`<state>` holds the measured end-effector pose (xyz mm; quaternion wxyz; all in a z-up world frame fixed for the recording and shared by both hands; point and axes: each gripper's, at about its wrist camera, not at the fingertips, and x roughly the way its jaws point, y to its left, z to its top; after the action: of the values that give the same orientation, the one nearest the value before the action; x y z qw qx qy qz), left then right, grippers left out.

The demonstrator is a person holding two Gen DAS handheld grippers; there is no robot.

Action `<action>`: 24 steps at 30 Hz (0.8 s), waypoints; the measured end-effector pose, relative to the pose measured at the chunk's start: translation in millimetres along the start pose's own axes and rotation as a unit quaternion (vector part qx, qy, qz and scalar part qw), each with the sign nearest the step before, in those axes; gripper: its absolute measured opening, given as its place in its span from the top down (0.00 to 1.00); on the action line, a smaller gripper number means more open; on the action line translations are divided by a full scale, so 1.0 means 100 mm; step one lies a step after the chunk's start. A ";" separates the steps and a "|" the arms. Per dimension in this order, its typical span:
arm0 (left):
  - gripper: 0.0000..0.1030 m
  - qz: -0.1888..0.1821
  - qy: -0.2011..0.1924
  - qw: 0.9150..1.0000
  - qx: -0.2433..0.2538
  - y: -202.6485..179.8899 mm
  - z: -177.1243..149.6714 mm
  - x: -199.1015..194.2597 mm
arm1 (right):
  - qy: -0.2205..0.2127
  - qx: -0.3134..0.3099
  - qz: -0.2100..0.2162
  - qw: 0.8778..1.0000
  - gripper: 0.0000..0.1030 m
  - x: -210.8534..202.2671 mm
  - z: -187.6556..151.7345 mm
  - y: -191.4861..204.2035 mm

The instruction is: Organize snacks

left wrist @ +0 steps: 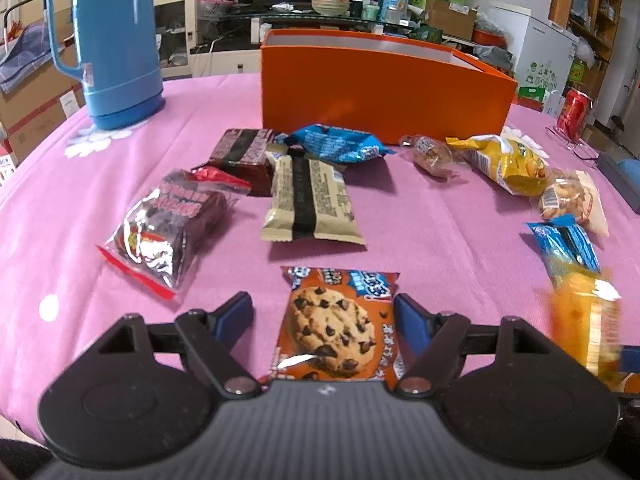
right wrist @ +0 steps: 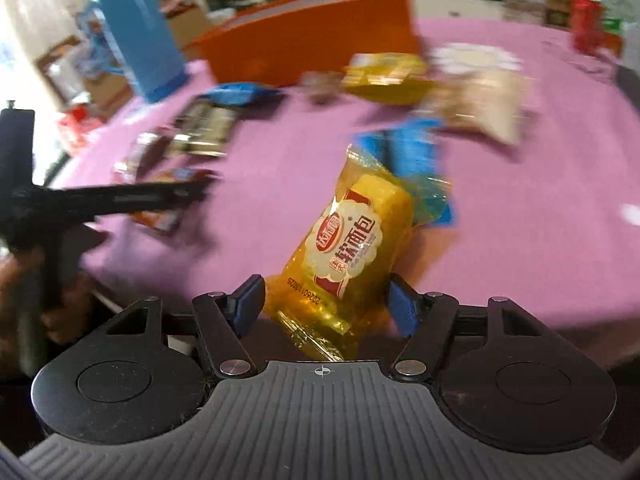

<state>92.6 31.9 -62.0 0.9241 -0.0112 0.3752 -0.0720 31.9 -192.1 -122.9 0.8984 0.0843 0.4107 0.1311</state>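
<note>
Right tool [right wrist: 324,306] straddles yellow bread packet [right wrist: 352,248].

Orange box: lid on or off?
Off. The orange box shows an open top with its pale inner wall visible above the front rim; no lid is on it. Whether anything is inside cannot be told.

- The right wrist view is motion-blurred: the orange cardboard box [right wrist: 308,36], blue plastic thermos [right wrist: 138,32] and far snack packets are smeared.
- The chocolate-chip cookie packet [left wrist: 336,324] has its near end hidden under the left tongs' [left wrist: 323,322] body.
- The yellow soft-bread packet [left wrist: 586,320] is a blur at the left view's right edge.
- Whether the right tongs [right wrist: 322,304] press that packet is unclear.
</note>
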 end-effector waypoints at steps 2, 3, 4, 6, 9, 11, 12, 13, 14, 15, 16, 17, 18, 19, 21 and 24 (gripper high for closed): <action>0.27 0.001 -0.001 1.000 -0.008 0.05 0.00 -0.01 | -0.004 -0.008 0.019 1.000 0.50 0.14 0.10 0.13; 0.27 0.003 -0.002 1.000 -0.010 0.06 0.01 0.00 | -0.010 -0.014 0.025 1.000 0.50 0.20 0.17 0.17; 0.27 0.005 -0.002 1.000 -0.010 0.07 0.01 0.00 | -0.014 -0.019 0.028 0.999 0.51 0.28 0.25 0.18; 0.27 0.012 -0.003 1.000 -0.007 0.07 0.02 0.02 | -0.023 -0.025 0.024 0.999 0.50 0.45 0.43 0.17; 0.27 0.025 -0.003 1.000 0.003 0.03 0.03 0.05 | -0.022 -0.030 0.023 0.999 0.47 0.68 0.71 0.07; 0.26 0.028 -0.003 1.000 0.009 0.02 0.03 0.06 | -0.028 -0.014 0.043 0.999 0.46 0.61 0.82 0.01; 0.26 0.029 -0.003 1.000 0.010 0.02 0.02 0.06 | -0.047 -0.005 0.051 0.998 0.41 0.49 0.82 -0.03; 0.26 0.029 -0.004 1.000 0.008 0.02 0.02 0.06 | -0.063 -0.002 0.044 0.997 0.30 0.36 0.79 -0.06; 0.26 0.029 -0.004 1.000 0.006 0.02 0.02 0.06 | -0.082 0.002 0.019 0.996 0.26 0.22 0.74 -0.09; 0.26 0.030 -0.005 1.000 0.004 0.02 0.02 0.05 | -0.100 0.002 -0.017 0.995 0.24 0.11 0.67 -0.13; 0.26 0.031 -0.005 0.999 0.004 0.02 0.02 0.05 | -0.104 -0.002 -0.051 0.993 0.24 0.07 0.64 -0.18; 0.26 0.032 -0.005 0.999 0.005 0.01 0.02 0.05 | -0.098 -0.004 -0.076 0.992 0.24 0.07 0.61 -0.22; 0.26 0.033 -0.004 0.999 0.006 0.00 0.02 0.05 | -0.087 0.004 -0.084 0.993 0.24 0.12 0.60 -0.28; 0.25 0.033 -0.004 0.999 0.007 0.00 0.01 0.05 | -0.074 0.015 -0.078 0.994 0.25 0.17 0.61 -0.32; 0.24 0.034 -0.005 0.999 0.007 0.00 0.00 0.04 | -0.061 0.026 -0.063 0.996 0.26 0.30 0.64 -0.35; 0.22 0.035 -0.007 0.999 0.007 0.01 -0.01 0.04 | -0.046 0.022 -0.076 0.996 0.27 0.48 0.64 -0.35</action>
<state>95.4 32.0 -65.7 0.9288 0.0078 0.3682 -0.0417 116.4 -213.1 -124.8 0.9216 0.0784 0.3768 0.0495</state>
